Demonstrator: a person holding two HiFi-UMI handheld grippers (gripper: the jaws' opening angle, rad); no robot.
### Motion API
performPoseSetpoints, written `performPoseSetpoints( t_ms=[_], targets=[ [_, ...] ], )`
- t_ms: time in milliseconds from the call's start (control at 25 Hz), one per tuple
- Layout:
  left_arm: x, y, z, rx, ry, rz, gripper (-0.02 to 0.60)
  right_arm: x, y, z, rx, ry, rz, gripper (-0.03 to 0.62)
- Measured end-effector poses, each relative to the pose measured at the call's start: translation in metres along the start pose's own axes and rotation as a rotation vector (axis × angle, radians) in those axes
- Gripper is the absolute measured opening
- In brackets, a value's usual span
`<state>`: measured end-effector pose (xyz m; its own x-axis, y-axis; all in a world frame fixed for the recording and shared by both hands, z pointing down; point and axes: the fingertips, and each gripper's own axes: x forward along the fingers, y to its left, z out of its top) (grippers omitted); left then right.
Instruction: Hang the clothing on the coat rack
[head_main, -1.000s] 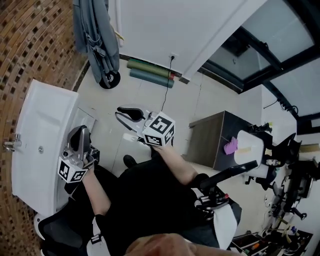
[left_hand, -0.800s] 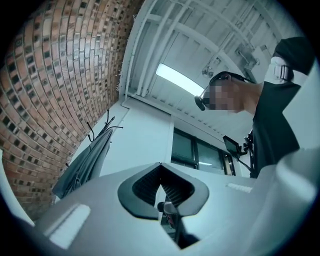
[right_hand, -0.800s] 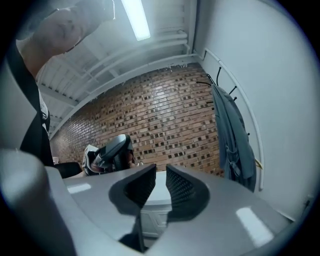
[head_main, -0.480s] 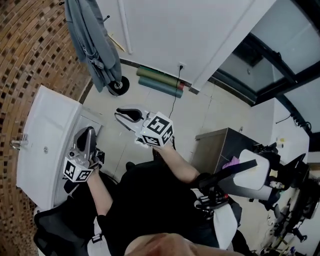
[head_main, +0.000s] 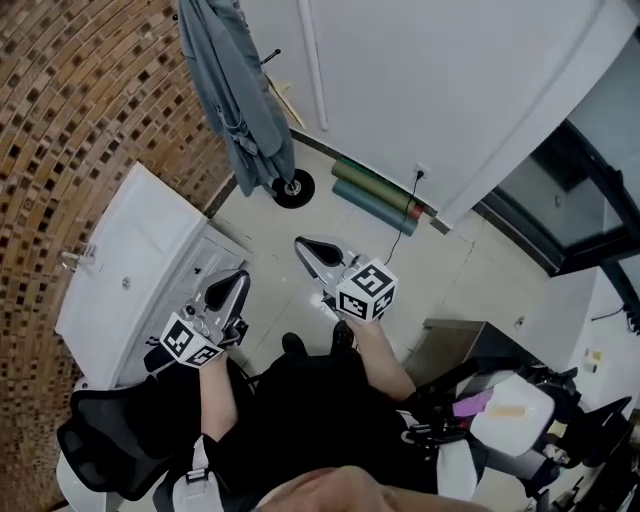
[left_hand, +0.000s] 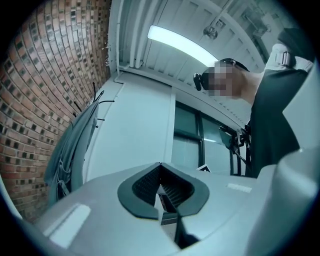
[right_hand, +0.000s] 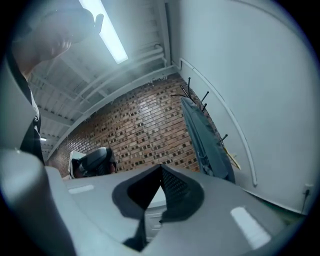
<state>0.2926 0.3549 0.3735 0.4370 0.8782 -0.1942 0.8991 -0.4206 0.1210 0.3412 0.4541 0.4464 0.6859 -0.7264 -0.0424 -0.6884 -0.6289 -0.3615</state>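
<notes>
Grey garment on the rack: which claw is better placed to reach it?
Right, slightly. In the head view the right claw lies nearer the grey garment than the left claw; both empty and shut, the right just closed.

Garment (head_main: 235, 100) on coat rack (head_main: 293, 187), brick wall (head_main: 90, 100) to left, rolled mats (head_main: 378, 198) to right.

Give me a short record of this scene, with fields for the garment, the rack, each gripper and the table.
garment: grey, hanging on the rack, next to the brick wall
rack: round base on the floor under the garment
left gripper: shut, empty
right gripper: jaws just closed, shut, empty
table: white, beside the left gripper
</notes>
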Motion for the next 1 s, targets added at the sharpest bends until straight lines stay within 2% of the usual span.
performPoseSetpoints(
  t_ms=[160,400,640,840,1000],
  targets=[
    [0.006,0.004,0.009,0.012,-0.005,-0.01,0.002,-0.003,-0.001,0.014,-0.026,-0.021,-0.014,0.0],
    [-0.005,0.014,0.008,-0.036,-0.021,-0.032,0.002,0.002,0.011,0.01,-0.028,-0.008,-0.054,0.0],
    [-0.029,0.034,0.021,-0.046,-0.065,-0.038,0.002,0.027,0.045,0.004,-0.075,0.037,-0.061,0.0],
    [-0.064,0.051,0.024,-0.105,-0.087,-0.026,0.002,0.05,0.078,-0.019,-0.13,0.128,-0.078,0.0],
    [-0.065,0.059,0.016,-0.081,-0.105,-0.016,0.003,0.065,0.077,-0.023,-0.239,0.205,-0.065,0.0]
  ],
)
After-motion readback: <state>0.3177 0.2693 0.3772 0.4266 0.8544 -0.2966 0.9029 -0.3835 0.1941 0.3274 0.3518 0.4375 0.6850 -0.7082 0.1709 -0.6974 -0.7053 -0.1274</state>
